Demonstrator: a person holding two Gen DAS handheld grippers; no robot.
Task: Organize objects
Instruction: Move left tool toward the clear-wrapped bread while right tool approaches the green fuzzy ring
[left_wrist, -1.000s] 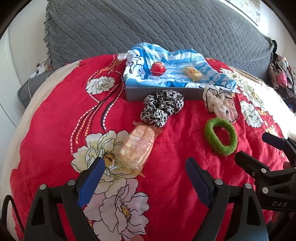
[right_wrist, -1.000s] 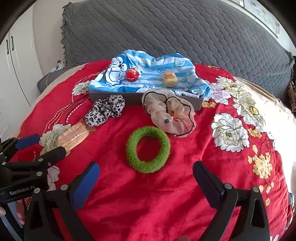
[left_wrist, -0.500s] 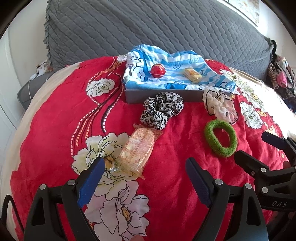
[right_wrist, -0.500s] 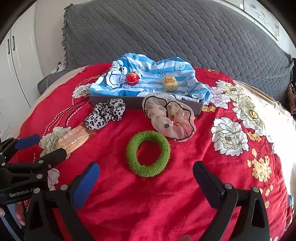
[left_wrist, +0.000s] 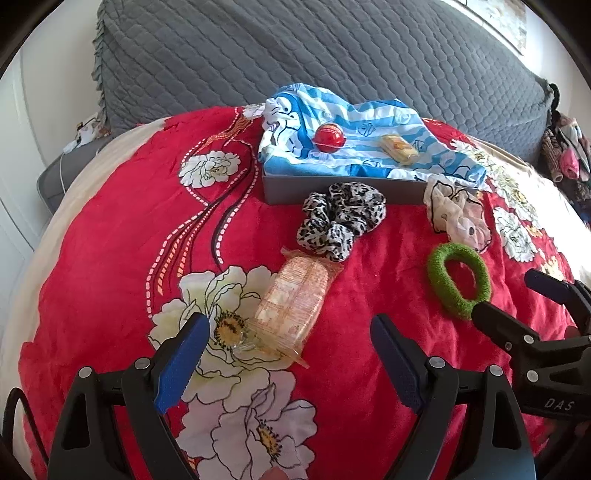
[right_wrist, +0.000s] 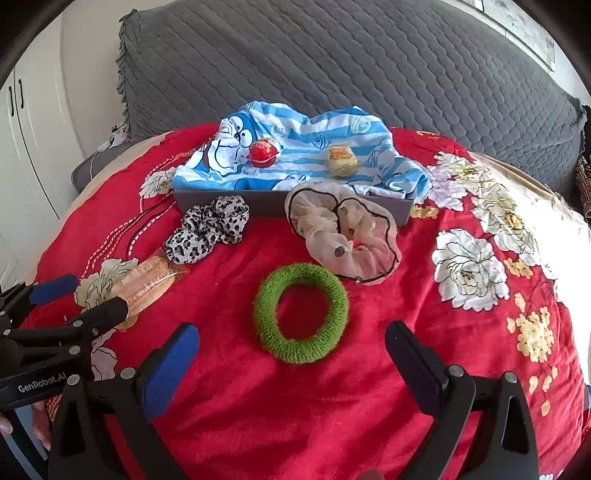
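On the red floral blanket (right_wrist: 388, 406), both tools hover with jaws spread wide and empty: the left gripper (left_wrist: 286, 360) over a clear snack packet (left_wrist: 291, 306), the right gripper (right_wrist: 291, 354) just short of the green hair ring (right_wrist: 301, 312). Toward the blanket's far edge a grey tray (left_wrist: 402, 192) holds striped cloth (right_wrist: 303, 162), a red ball (right_wrist: 263, 152) and what looks like a wrapped sweet (right_wrist: 340, 159); leopard scrunchie (left_wrist: 341, 219) and sheer scrunchie (right_wrist: 345, 234) lie against the tray's near wall

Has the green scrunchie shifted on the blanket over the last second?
No. The green scrunchie lies in the same spot, just in front of the sheer cream scrunchie and short of the grey box; nothing touches it.
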